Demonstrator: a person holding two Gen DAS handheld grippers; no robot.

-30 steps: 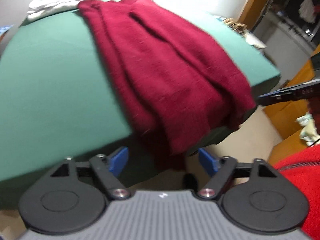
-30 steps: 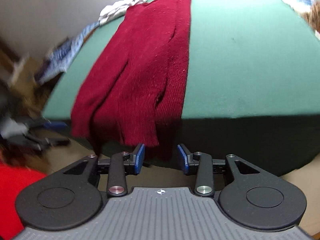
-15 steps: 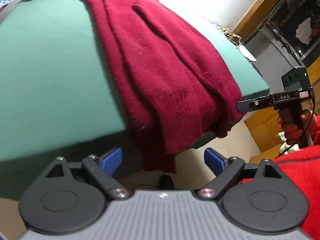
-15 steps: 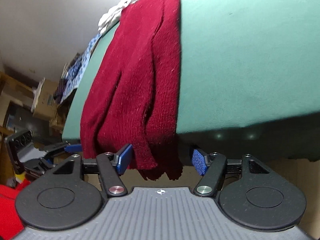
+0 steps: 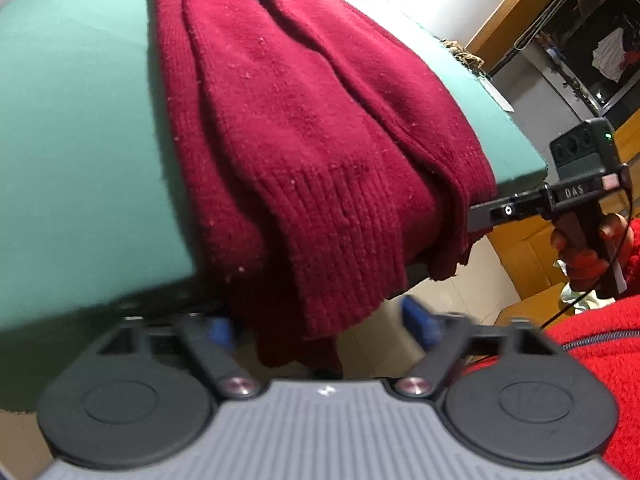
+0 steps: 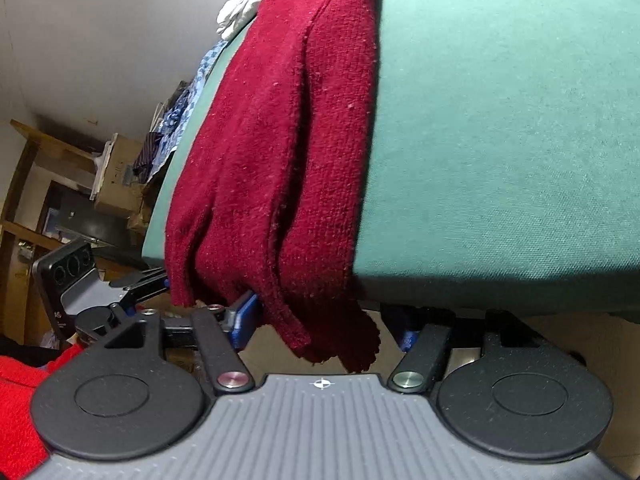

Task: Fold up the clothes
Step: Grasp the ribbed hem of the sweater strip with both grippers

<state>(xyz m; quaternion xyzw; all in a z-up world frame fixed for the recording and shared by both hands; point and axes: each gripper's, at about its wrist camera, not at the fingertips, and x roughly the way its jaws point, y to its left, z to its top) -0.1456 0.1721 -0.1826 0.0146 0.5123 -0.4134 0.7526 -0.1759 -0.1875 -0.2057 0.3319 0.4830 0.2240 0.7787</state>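
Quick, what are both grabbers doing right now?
Left gripper: jaws closing around the red sweater hem, not gripping yet.
Right gripper: same, closing around its hem.

White letters "DAS", slightly blurred, on the right tool (image 5: 576, 194) body

Left gripper (image 5: 324, 326): blue pads motion-blurred, the left pad partly behind the hanging sweater (image 5: 312, 168) hem; right gripper (image 6: 326, 322): right pad in shadow under the counter (image 6: 500, 140) edge, contact with cloth indeterminable; sweater's far end cut off by top edge; shelf clutter (image 6: 120, 176) too small to identify.
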